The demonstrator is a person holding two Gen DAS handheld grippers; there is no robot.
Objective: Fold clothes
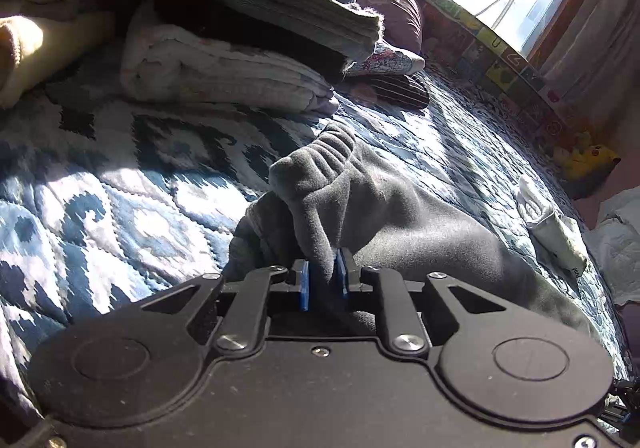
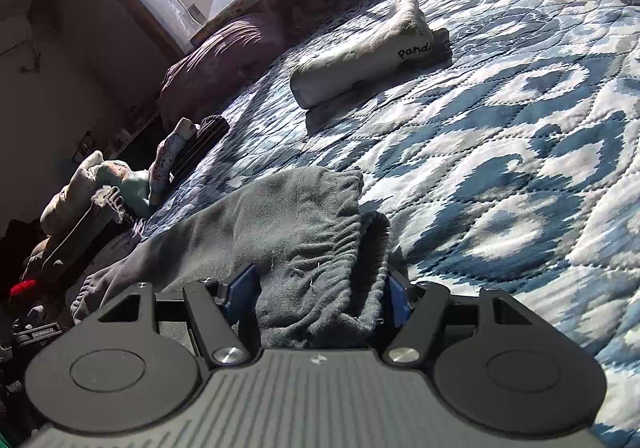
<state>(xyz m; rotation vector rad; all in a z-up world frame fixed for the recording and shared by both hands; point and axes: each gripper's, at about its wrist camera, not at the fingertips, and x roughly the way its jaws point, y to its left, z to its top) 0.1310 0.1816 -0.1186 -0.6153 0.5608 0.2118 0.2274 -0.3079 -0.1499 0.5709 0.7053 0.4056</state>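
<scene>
A dark grey fleece garment (image 1: 400, 216) with a ribbed elastic band lies on the blue-and-white quilted bed (image 1: 120, 200). My left gripper (image 1: 325, 280) is shut on a pinched fold of it, with the cloth rising between the blue pads. In the right wrist view the same garment (image 2: 280, 216) stretches away to the left. Its gathered elastic edge lies bunched between the fingers of my right gripper (image 2: 318, 288). Those jaws stand wide apart, open around the cloth.
A stack of folded clothes and towels (image 1: 240, 48) sits at the back left of the bed. A rolled white item marked "panda" (image 2: 360, 56) lies further out on the quilt (image 2: 520, 168). A purple pillow (image 2: 216, 64) rests under the window, and a yellow toy (image 1: 588, 164) sits by the bed edge.
</scene>
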